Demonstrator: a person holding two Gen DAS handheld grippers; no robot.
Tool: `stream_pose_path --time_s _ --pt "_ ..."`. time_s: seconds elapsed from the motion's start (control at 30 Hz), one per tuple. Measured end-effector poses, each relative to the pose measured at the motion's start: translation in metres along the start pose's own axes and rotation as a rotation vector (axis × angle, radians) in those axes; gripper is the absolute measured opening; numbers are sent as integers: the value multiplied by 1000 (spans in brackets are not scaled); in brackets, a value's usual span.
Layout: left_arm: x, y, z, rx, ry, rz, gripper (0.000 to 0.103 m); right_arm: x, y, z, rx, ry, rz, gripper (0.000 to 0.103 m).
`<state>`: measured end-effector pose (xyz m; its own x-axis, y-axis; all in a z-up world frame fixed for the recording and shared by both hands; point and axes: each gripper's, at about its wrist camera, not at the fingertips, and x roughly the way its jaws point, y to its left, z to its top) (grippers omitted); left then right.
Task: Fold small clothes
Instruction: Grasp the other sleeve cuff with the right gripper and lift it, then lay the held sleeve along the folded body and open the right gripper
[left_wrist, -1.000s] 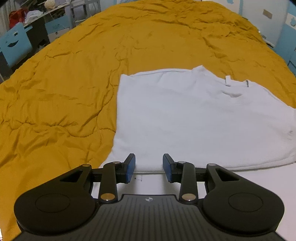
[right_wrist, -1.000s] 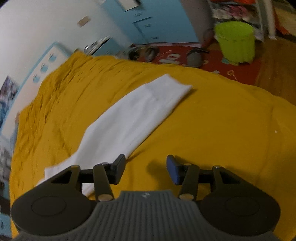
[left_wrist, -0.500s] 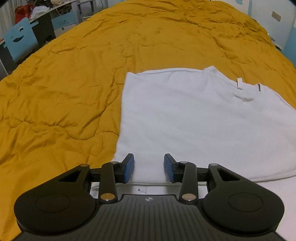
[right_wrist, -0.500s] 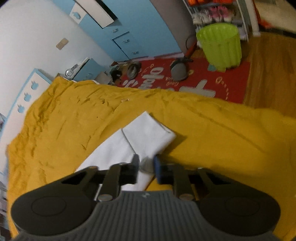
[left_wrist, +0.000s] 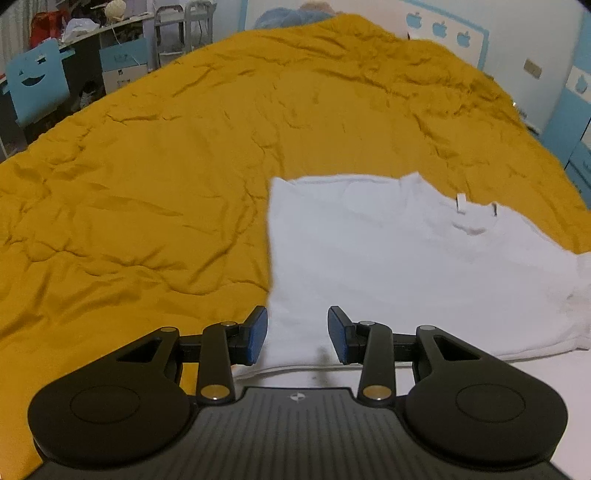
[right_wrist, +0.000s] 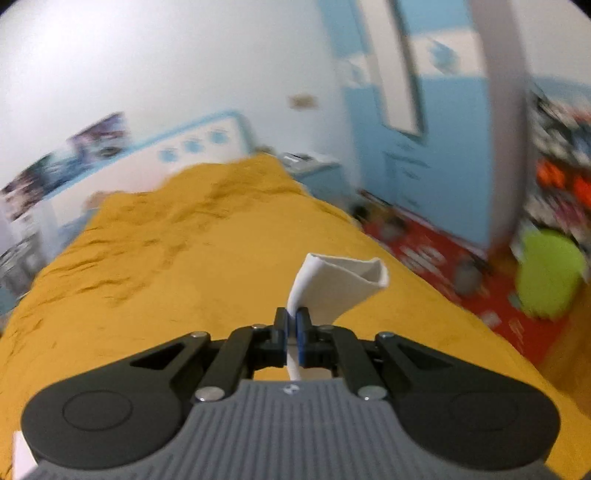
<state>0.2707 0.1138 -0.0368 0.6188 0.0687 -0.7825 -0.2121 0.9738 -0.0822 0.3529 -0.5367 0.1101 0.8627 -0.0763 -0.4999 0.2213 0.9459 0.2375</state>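
My right gripper (right_wrist: 294, 325) has its jaws pinched tight on the sleeve (right_wrist: 334, 286) of the white shirt (left_wrist: 406, 266). The cuff end stands up past the tips and flops open like a soft tube, lifted clear of the yellow bedspread (left_wrist: 147, 184). My left gripper (left_wrist: 297, 334) hangs with its jaws wide apart, holding nothing, just above the shirt's near edge, where the cloth looks doubled over.

The body of the shirt lies flat on the bed, neck opening and label toward the far right. It is light, thin and limp, I judge; it will sag and drag wherever I am not holding it, and a single-point pinch lets the rest swing. It should not slip from the pads, but layers may shift against each other. The best hold for the left looks like the near left corner, taking both layers together at the fold.
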Motion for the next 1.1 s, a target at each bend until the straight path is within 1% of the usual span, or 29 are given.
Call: stream_pose_path --time_s 0.2,0.3,0.37,0.43,0.47,0.57,0.6,0.73,0.8,0.87,0.9,0.93,0.97,1.0,1.03,1.07,1.1 --pt "-21 34 0 -53 -40 -48 45 -27 148 28 -118 -37 157 0" --pt "-25 43 1 -58 -57 -71 45 -47 226 29 -169 -47 241 0" --pt "-27 48 2 -66 -65 -96 45 -55 270 22 -204 -46 283 0" --pt "-29 53 3 -72 -71 -117 45 -59 315 6 -236 -37 314 0" --pt "-30 55 2 -76 -75 -125 45 -58 338 -6 -241 -19 339 0" --pt "-32 64 1 -91 -78 -137 45 -43 386 -49 -249 43 383 0" --pt "-32 67 0 -96 -76 -138 45 -39 406 -72 -253 74 393 0" --pt "-30 80 -4 -113 -65 -137 45 -6 458 -160 -262 226 411 0" --pt "-27 85 -5 -119 -59 -138 45 10 474 -206 -266 311 417 0" --pt "-24 90 -6 -126 -55 -147 45 24 484 -243 -260 404 434 0" --pt "-23 92 -6 -132 -56 -156 45 40 483 -253 -251 446 453 0" --pt "-23 94 -6 -139 -59 -168 45 42 484 -266 -245 479 473 5" --pt "-22 95 -6 -146 -62 -187 45 44 485 -275 -243 504 489 6" --pt "-21 97 -6 -155 -64 -207 45 41 485 -282 -248 516 509 7" --pt "-19 97 -5 -166 -65 -229 47 39 485 -285 -255 520 533 11" --pt "-17 98 -5 -177 -65 -246 49 37 484 -287 -254 521 553 16" --pt "-15 96 -3 -184 -62 -261 51 35 479 -285 -248 521 575 27"
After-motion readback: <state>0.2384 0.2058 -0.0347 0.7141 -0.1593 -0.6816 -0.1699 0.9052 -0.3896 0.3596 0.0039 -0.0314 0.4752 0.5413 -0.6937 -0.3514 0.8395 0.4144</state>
